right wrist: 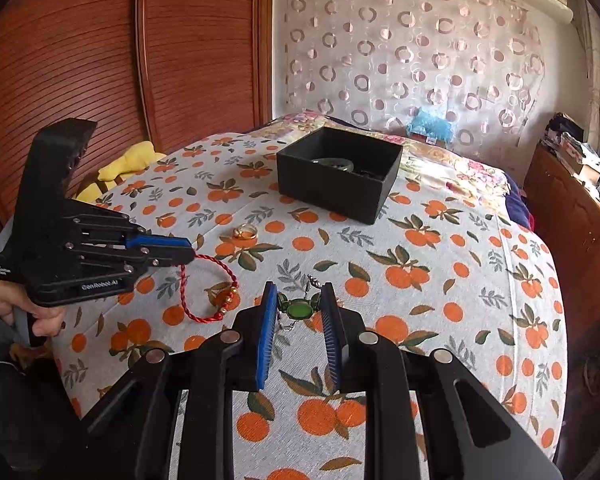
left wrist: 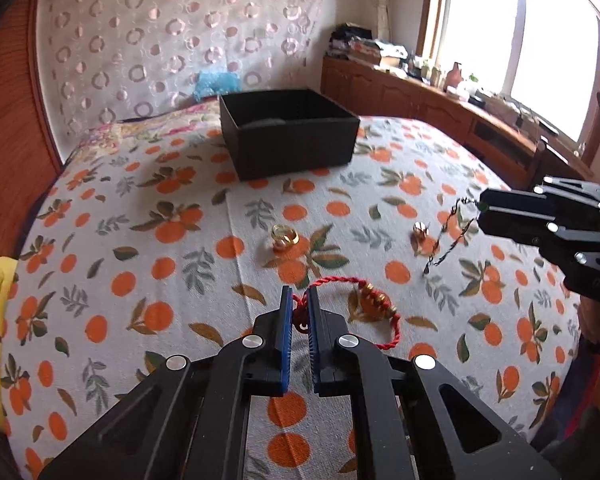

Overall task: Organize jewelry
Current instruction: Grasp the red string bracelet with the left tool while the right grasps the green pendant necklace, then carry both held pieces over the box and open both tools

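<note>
My left gripper [left wrist: 299, 297] is shut on the red cord bracelet [left wrist: 374, 303] with gold beads; the bracelet trails on the bedspread and also shows in the right wrist view [right wrist: 204, 286]. My right gripper [right wrist: 298, 298] is closed on a green stone pendant [right wrist: 299, 309] with a thin twisted cord; the cord [left wrist: 448, 236] hangs from it in the left wrist view. Gold rings [left wrist: 285, 237] lie on the bed, and a small gold piece [left wrist: 420, 230] lies to their right. A black open box [left wrist: 288, 136] stands further back and holds a green bangle [right wrist: 334, 164].
The bed is covered with an orange-print spread [left wrist: 180, 240]. A yellow cloth [right wrist: 128, 164] lies at the bed's left edge. A wooden cabinet [left wrist: 440, 108] with clutter runs along the window side. A wooden wardrobe [right wrist: 100, 60] stands on the left.
</note>
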### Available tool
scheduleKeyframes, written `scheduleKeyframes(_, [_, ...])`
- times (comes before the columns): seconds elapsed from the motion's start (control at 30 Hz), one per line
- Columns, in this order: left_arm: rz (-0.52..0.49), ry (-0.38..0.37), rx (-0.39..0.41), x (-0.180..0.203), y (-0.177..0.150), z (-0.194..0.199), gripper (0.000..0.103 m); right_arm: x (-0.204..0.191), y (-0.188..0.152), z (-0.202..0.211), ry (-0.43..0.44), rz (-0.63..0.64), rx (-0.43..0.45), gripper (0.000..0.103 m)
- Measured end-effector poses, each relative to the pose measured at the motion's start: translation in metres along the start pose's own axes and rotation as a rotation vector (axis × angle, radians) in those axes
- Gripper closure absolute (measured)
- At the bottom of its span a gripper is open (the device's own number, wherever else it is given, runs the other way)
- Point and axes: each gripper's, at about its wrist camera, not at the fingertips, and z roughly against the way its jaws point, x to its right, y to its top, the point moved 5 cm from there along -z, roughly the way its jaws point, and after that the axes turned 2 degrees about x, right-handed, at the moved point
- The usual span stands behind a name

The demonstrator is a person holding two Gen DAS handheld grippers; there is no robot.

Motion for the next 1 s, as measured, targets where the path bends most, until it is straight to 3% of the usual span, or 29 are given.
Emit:
scheduleKeyframes(0.43, [0.01, 0.032, 0.094, -0.014, 0.037, 0.018, 0.097, 0.005, 0.036, -0.002, -0.003, 0.044, 0.04, 0.079])
scheduleKeyframes(1.0, [0.017, 0.052, 0.182, -0.033, 0.101, 0.019, 0.097, 0.054, 0.114, -0.042, 0.031, 0.015, 0.122, 0.079])
